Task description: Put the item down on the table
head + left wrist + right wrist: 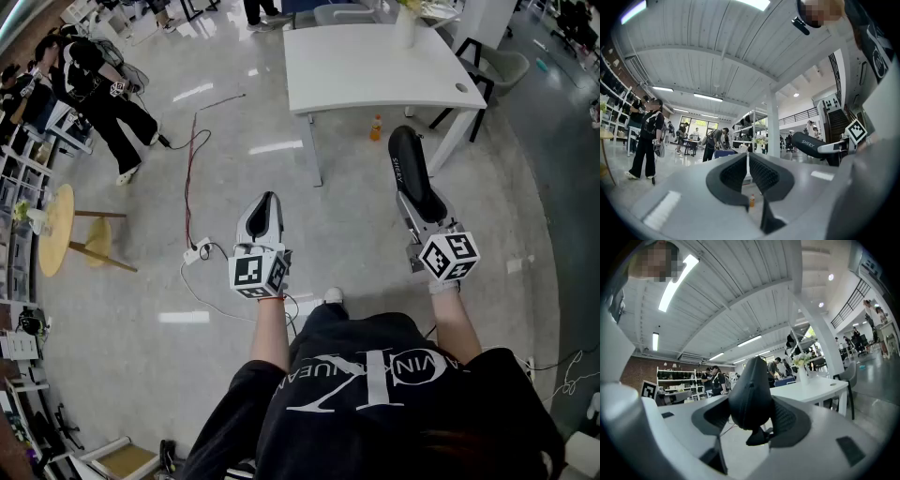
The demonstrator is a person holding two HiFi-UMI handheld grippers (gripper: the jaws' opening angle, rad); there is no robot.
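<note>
I hold a black oblong item with white lettering in my right gripper, raised above the floor just short of the white table. In the right gripper view the item fills the gap between the jaws, which are shut on it, and it juts out past them. My left gripper hangs to the left over bare floor. Its dark pads meet with nothing between them. From the left gripper view the item shows off to the right.
A vase of flowers stands at the table's far edge. An orange bottle sits on the floor under the table, and a grey chair stands at its right. A power strip with cables lies at the left, near a round wooden side table.
</note>
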